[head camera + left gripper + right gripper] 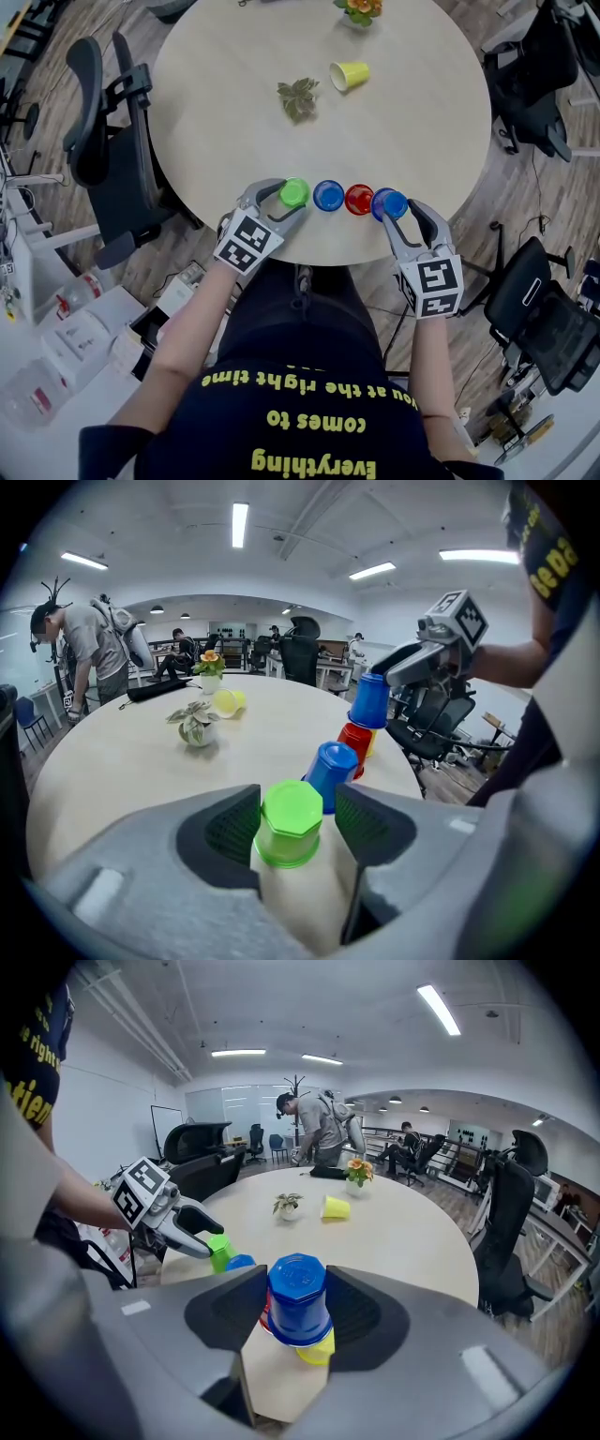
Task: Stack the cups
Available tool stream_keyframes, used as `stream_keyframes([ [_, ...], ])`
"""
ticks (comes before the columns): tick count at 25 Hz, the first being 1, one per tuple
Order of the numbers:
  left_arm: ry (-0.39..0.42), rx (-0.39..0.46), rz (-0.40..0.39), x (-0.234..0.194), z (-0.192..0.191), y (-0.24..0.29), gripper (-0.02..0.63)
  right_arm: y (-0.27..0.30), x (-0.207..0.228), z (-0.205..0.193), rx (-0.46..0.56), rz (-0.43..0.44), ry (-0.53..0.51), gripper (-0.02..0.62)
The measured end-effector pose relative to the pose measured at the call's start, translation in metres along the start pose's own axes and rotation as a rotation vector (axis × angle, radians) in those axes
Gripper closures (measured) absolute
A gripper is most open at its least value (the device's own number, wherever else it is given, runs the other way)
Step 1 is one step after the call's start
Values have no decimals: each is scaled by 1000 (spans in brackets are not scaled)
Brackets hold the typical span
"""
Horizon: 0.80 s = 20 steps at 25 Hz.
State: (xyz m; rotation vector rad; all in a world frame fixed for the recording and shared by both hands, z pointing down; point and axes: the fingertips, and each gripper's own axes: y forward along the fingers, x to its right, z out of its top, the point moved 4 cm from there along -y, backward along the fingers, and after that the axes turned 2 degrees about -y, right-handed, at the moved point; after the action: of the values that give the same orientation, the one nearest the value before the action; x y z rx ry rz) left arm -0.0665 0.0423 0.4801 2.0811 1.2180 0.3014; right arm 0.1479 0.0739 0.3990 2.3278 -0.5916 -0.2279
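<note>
Near the round table's front edge several upturned cups stand in a row. The green cup stands on the table between the jaws of my left gripper, and a gap shows on its right side. Beside it are a blue cup and a red cup. My right gripper is shut on a second blue cup, held raised over an upturned yellow cup. Another yellow cup lies on its side farther back.
A small potted plant stands mid-table and a flower pot at the far edge. Office chairs ring the table. In the left gripper view a person stands beyond the table.
</note>
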Motion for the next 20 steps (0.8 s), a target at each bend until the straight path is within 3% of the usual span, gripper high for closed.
stream_keyframes([
  [13, 2, -2, 3, -2, 1, 0, 357, 2, -1, -3, -11, 4, 2, 370],
  [20, 2, -2, 3, -2, 2, -1, 357, -6, 4, 9, 43, -8, 14, 368],
])
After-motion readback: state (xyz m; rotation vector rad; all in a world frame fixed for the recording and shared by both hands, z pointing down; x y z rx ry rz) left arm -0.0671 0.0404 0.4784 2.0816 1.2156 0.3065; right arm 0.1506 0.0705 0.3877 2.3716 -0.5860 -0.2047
